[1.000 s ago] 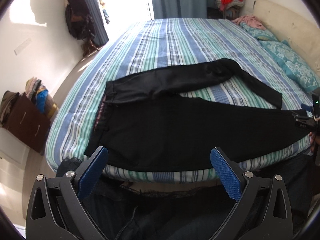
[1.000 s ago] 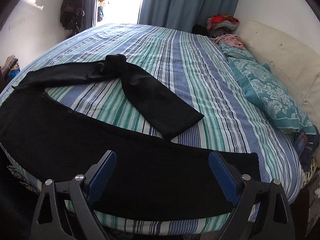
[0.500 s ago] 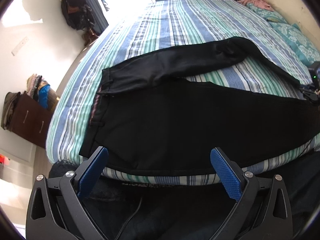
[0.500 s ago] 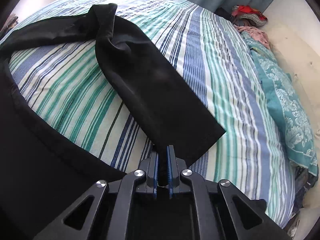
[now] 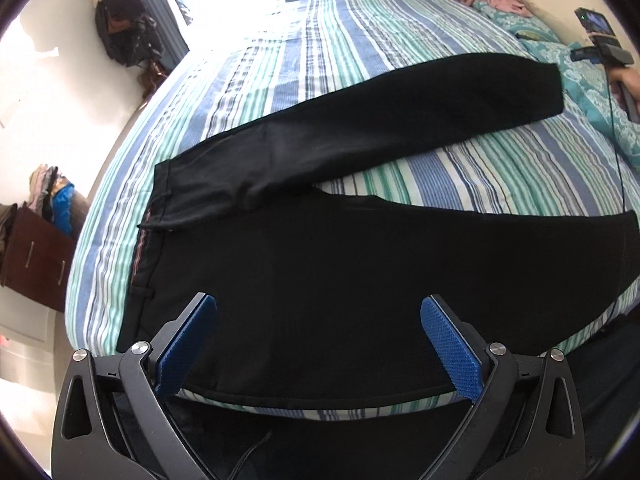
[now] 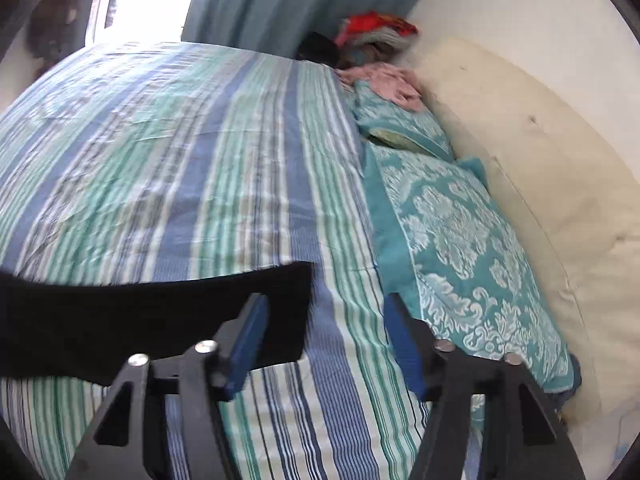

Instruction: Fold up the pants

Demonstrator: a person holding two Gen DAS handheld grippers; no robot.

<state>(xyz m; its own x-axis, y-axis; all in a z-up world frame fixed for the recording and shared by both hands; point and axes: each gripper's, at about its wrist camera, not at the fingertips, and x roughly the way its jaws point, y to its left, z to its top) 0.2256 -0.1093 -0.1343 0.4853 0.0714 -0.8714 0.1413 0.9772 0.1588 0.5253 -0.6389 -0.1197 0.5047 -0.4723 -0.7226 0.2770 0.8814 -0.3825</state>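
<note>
Black pants (image 5: 340,272) lie spread on the striped bed (image 5: 360,40), waistband (image 5: 146,248) to the left and both legs running right. The far leg (image 5: 400,124) lies straight, its cuff (image 5: 554,88) near the pillows. My left gripper (image 5: 318,344) hangs open above the seat and near leg, holding nothing. In the blurred right wrist view, my right gripper (image 6: 326,344) hovers at the far leg's cuff (image 6: 160,312) with its jaws opening. The cuff's end shows just inside the left finger (image 6: 248,340), and the pads do not press on it. A hand (image 5: 630,80) holds that gripper at the far right.
Teal patterned pillows (image 6: 460,248) lie against a cream headboard (image 6: 520,140) right of the cuff. A pile of clothes (image 6: 376,36) sits at the bed's far corner. A brown dresser (image 5: 32,256) stands on the floor to the left. The bed's near edge (image 5: 320,410) runs under my left gripper.
My right gripper shut on the far leg's cuff, pulled the bent leg out straight toward the pillows, then opened off it. My left gripper moved in closer over the pants.
</note>
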